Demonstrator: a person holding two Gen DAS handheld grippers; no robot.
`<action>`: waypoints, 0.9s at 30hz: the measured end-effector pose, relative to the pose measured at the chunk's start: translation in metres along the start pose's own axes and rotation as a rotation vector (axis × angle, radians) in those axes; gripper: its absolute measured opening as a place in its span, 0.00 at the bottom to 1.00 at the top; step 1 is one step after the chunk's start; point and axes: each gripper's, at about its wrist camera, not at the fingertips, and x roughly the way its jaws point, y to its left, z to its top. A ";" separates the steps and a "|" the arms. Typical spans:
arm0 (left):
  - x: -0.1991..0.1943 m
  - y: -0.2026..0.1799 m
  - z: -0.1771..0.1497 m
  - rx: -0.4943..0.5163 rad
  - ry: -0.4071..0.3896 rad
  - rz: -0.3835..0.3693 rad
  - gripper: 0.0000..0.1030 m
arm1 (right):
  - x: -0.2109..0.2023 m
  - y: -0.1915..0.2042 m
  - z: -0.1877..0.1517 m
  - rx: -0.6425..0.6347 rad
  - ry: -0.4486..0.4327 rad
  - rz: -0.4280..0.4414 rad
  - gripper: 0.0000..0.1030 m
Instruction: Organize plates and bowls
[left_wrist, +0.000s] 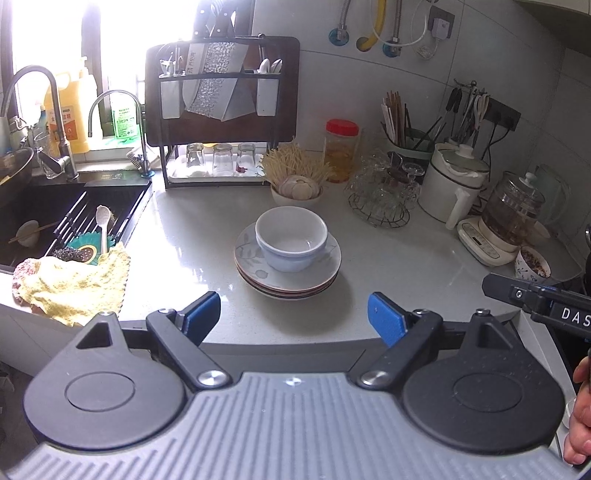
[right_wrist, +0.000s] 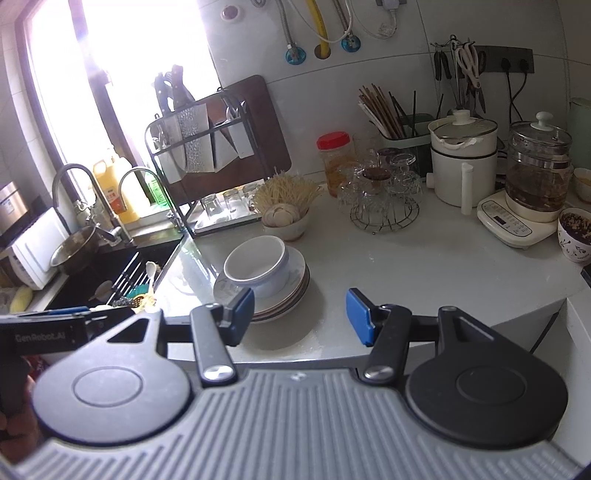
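A white bowl (left_wrist: 291, 238) nested in another sits on a stack of plates (left_wrist: 288, 280) with a leaf pattern, in the middle of the grey counter. My left gripper (left_wrist: 293, 319) is open and empty, just short of the stack, near the counter's front edge. In the right wrist view the bowl (right_wrist: 256, 264) and plates (right_wrist: 286, 299) lie left of centre. My right gripper (right_wrist: 300, 314) is open and empty, its left fingertip (right_wrist: 242, 308) overlapping the plate rim in view.
A black sink (left_wrist: 55, 218) with spoon, sponge and a yellow cloth (left_wrist: 74, 288) lies left. A dish rack (left_wrist: 221, 110) with upturned glasses stands behind. A bowl of noodles (left_wrist: 295, 181), a jar (left_wrist: 341, 149), a glass holder (left_wrist: 384, 188), a white pot (left_wrist: 452, 181) and a kettle (left_wrist: 511, 218) crowd the right.
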 end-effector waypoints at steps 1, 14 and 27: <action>-0.001 0.000 0.000 -0.001 -0.002 0.004 0.88 | -0.001 0.000 0.000 -0.003 0.000 0.003 0.56; -0.008 0.004 -0.007 -0.015 -0.003 0.031 0.90 | -0.002 0.001 -0.004 -0.023 0.010 -0.002 0.56; -0.012 0.003 -0.009 -0.009 0.001 0.053 0.96 | -0.003 0.007 -0.007 -0.060 -0.004 -0.027 0.68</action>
